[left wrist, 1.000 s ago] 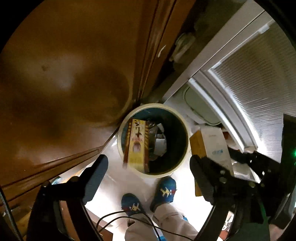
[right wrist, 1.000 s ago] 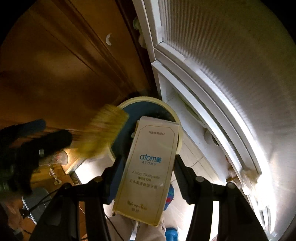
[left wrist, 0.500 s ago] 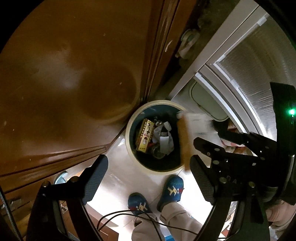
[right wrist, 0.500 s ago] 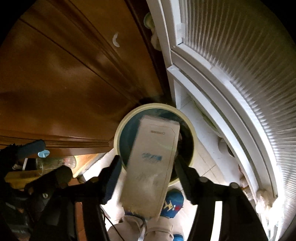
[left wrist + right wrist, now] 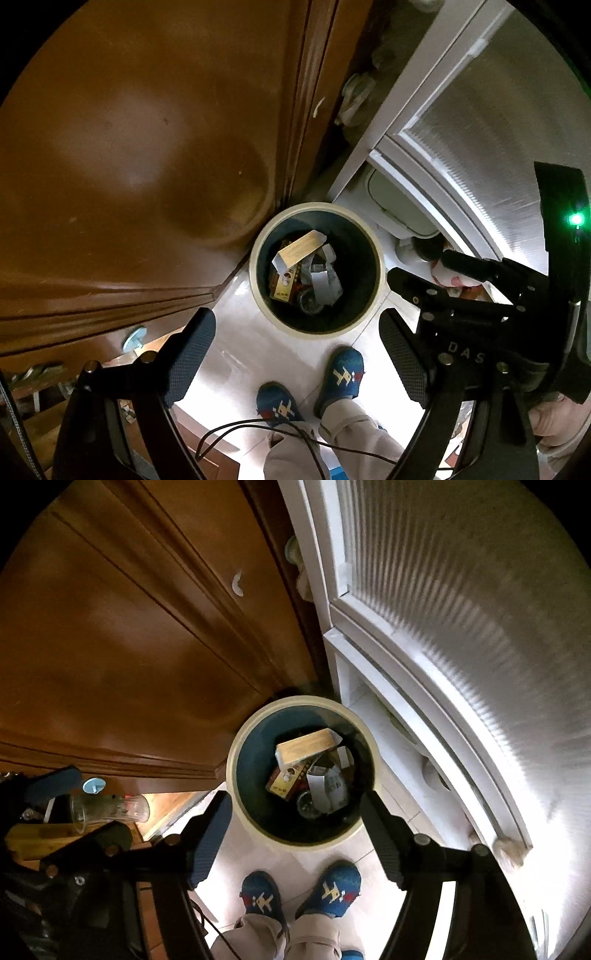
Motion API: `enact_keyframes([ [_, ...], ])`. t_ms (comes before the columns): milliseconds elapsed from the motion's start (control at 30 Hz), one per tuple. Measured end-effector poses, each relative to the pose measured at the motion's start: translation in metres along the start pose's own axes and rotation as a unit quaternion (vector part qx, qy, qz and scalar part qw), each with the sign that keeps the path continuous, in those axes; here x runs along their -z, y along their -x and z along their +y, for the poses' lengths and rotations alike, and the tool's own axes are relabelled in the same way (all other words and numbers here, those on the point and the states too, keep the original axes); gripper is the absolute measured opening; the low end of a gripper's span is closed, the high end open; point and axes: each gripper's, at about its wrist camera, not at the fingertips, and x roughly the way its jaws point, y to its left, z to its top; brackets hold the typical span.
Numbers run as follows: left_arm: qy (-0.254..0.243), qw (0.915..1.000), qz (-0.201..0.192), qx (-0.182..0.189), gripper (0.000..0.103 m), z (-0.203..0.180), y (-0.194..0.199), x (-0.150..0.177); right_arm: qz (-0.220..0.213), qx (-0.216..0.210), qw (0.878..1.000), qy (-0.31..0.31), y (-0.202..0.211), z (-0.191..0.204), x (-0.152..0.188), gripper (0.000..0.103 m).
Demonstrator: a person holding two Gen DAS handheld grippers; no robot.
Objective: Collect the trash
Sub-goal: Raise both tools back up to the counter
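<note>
dim corner here, pale glossy tile floor (image 5: 280, 860) catching the light, big brown wooden door (image 5: 122, 635) with raised panel moulding on one side, white-framed door with ribbed frosted glass (image 5: 461, 602) on the other, daylight glowing through it

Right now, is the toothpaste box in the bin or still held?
In the bin: the box lies tilted on the other trash; the opening right gripper holds nothing.
</note>
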Motion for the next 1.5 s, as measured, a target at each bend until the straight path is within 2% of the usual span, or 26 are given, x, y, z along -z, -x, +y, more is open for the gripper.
enact_keyframes([
  [300, -0.03, 0.9991, -0.028, 0.004, 0.089, -0.009, 0.071, 0.008, -0.02, 0.005, 1.0, -0.015, 0.067, 0.016, 0.015, 0.073],
  [767, -0.077, 0.9936, -0.073, 0.036, 0.089, -0.031, 0.187, 0.016, -0.085, 0.005, 0.995, -0.045, 0.194, 0.039, 0.043, 0.073],
  [967, -0.104, 0.987, -0.11, 0.053, 0.089, -0.041, 0.244, 0.019, -0.12, 0.014, 0.991, -0.054, 0.247, 0.051, 0.051, 0.073],
  [1100, -0.119, 0.9799, -0.145, 0.068, 0.089, -0.043, 0.284, 0.019, -0.158, 0.027, 0.986, -0.052, 0.287, 0.061, 0.052, 0.073],
  [1267, -0.134, 0.9693, -0.189, 0.083, 0.089, -0.044, 0.331, 0.014, -0.213, 0.043, 0.975, -0.048, 0.339, 0.074, 0.052, 0.073],
  [1500, -0.149, 0.955, -0.24, 0.091, 0.089, -0.04, 0.385, 0.003, -0.271, 0.061, 0.96, -0.042, 0.384, 0.094, 0.042, 0.073],
])
